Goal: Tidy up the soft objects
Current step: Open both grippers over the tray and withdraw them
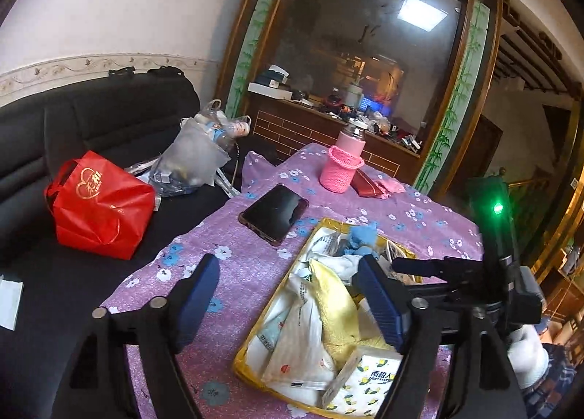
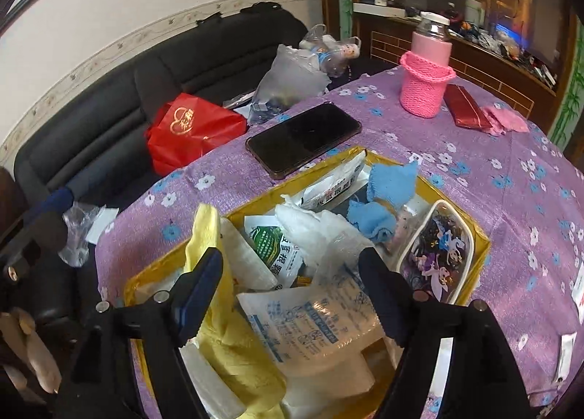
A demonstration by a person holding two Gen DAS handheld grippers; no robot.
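Yellow box [image 2: 480, 236] of soft goods near the front edge of the desk [image 2: 511, 163], which wears a purple floral cloth. Left to right: yellow cloth [image 2: 233, 346], limp and light, draped over the box's left rim, best pinched at a raised fold; clear printed pouch [image 2: 310, 324], probably slippery, best taken at a seam; blue knit [image 2: 392, 183], soft and easily bunched; cartoon pouch [image 2: 438, 251] against the right wall. Left gripper [image 1: 288, 304] and right gripper [image 2: 292, 295] both hover with fingers spread, holding nothing.
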